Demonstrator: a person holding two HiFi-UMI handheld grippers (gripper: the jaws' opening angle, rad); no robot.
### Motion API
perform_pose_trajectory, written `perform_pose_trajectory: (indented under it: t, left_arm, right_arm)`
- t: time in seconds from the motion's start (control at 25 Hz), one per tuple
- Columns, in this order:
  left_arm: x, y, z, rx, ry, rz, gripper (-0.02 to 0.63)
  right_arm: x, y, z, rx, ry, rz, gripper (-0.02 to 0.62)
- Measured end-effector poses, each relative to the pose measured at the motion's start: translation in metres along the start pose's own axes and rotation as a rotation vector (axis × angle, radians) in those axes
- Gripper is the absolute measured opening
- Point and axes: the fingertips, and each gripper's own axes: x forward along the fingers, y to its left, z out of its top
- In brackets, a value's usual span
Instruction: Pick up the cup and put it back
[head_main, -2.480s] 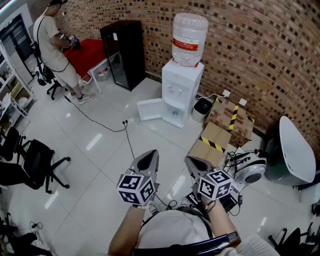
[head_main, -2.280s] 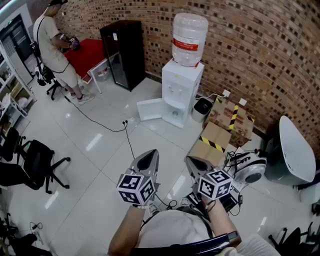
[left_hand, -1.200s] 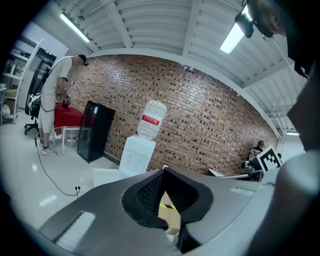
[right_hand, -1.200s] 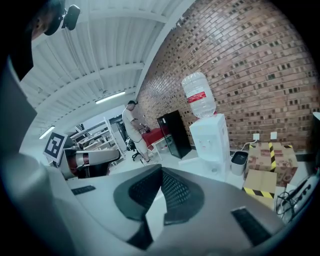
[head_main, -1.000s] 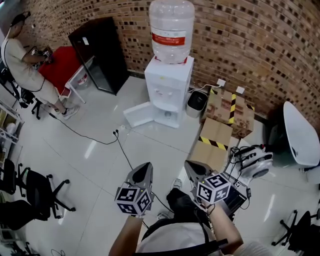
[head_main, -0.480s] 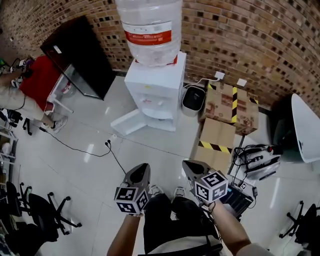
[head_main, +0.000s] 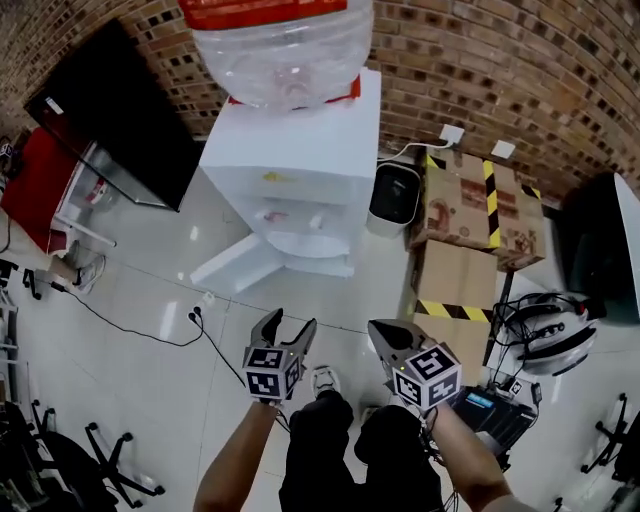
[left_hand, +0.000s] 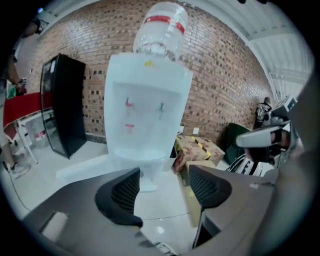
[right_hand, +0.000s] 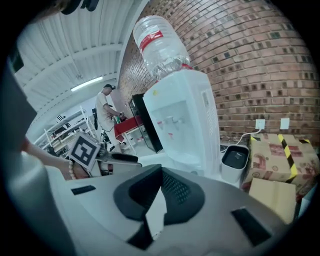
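No cup shows in any view. A white water dispenser (head_main: 300, 150) with a clear bottle (head_main: 275, 40) on top stands against the brick wall, straight ahead of both grippers. Its lower door (head_main: 240, 265) hangs open toward the floor. My left gripper (head_main: 290, 322) is held low over the floor, short of the dispenser; its jaws have just been opening and stand apart with nothing between them (left_hand: 165, 185). My right gripper (head_main: 380, 330) is beside it, jaws shut and empty (right_hand: 161, 172). The dispenser (left_hand: 145, 115) fills the left gripper view.
A black cabinet (head_main: 110, 110) stands left of the dispenser, with a red table (head_main: 30, 185) beyond. A small dark bin (head_main: 395, 195) and taped cardboard boxes (head_main: 480, 200) sit to its right. A cable (head_main: 130, 320) runs across the tiles. A person (right_hand: 104, 112) stands far back.
The dispenser has come much closer and larger. Both grippers have sunk and moved forward toward it. The left gripper's jaws, shut before, now stand apart.
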Motion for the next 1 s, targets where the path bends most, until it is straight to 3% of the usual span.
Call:
perform_pose_trajectory:
  t: [0.24,0.56,0.68,1.0]
  left_arm:
    - [0.155,0.069,-0.074,0.095,0.079,0.050,0.385]
    - [0.316,0.136,-0.131,0.129,0.058,0.137,0.437]
    - [0.365,0.155,-0.145,0.119,0.028,0.172,0.473]
    - [0.454,0.177,-0.178,0.051,-0.038,0.202,0.478]
  right_arm:
    - [0.087,-0.063,-0.062,-0.022,-0.010,-0.006,0.006]
    - [0.154,-0.112,-0.123,-0.034,-0.039,-0.003,0.006]
    - [0.179,-0.130,-0.145,-0.037,-0.050,-0.002,0.006]
    - [0.217,-0.161,-0.184,-0.045,-0.102,-0.007,0.006]
